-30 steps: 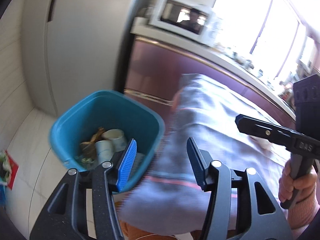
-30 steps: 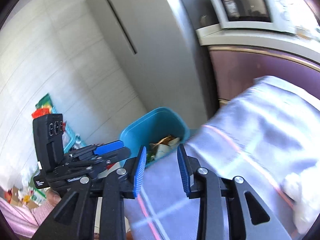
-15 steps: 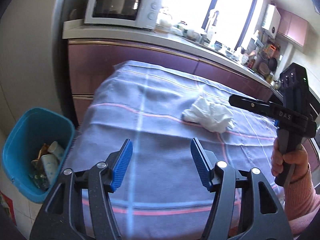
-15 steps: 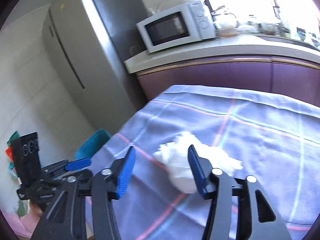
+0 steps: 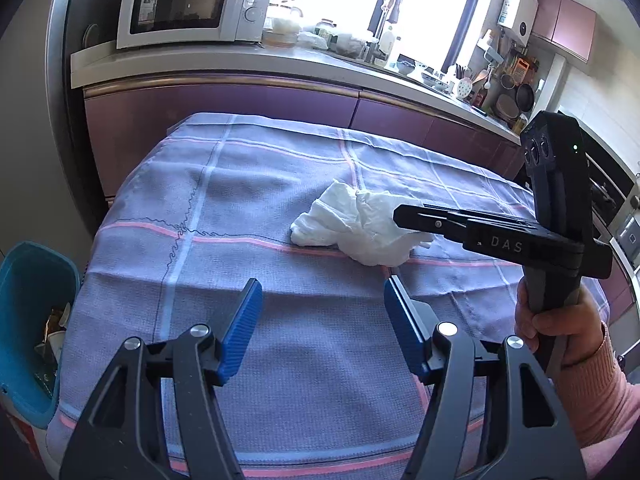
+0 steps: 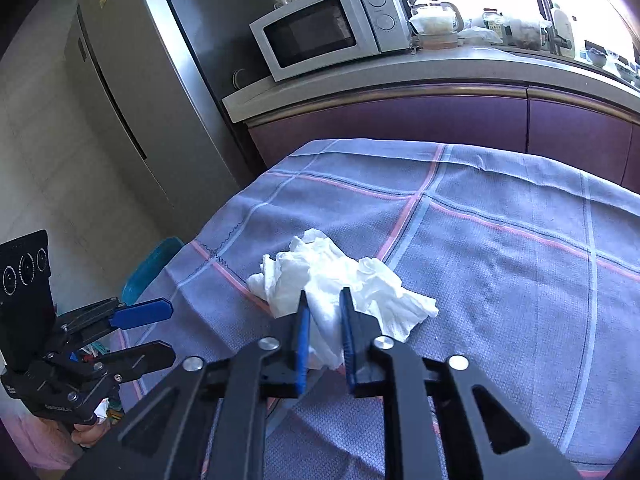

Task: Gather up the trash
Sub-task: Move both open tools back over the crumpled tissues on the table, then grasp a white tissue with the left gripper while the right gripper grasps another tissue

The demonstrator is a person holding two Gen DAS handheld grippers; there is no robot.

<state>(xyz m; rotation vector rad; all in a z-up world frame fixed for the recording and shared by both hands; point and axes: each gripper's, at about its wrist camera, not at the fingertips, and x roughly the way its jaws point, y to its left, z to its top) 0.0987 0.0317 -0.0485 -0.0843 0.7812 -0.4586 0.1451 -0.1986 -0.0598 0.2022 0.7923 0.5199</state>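
A crumpled white tissue (image 5: 360, 228) lies on the purple checked tablecloth (image 5: 240, 200); it also shows in the right wrist view (image 6: 320, 280). My right gripper (image 6: 325, 304) has its blue pads closed onto the tissue's near part, which still rests on the cloth. It shows from the side in the left wrist view (image 5: 404, 216). My left gripper (image 5: 320, 300) is open and empty over the cloth, nearer than the tissue. It also shows in the right wrist view (image 6: 156, 328). The blue trash bin (image 5: 28, 312) with cups and wrappers stands on the floor left of the table.
A purple cabinet run with a counter (image 5: 280, 60) stands behind the table, holding a white microwave (image 5: 192, 4) and kitchen clutter. A steel fridge (image 6: 132, 92) is at the left. The bin's rim (image 6: 152, 260) peeks beside the table edge.
Both grippers swung from the bin toward the table. The right gripper moved onto the tissue and narrowed from open to closed on it. The left gripper stayed open.
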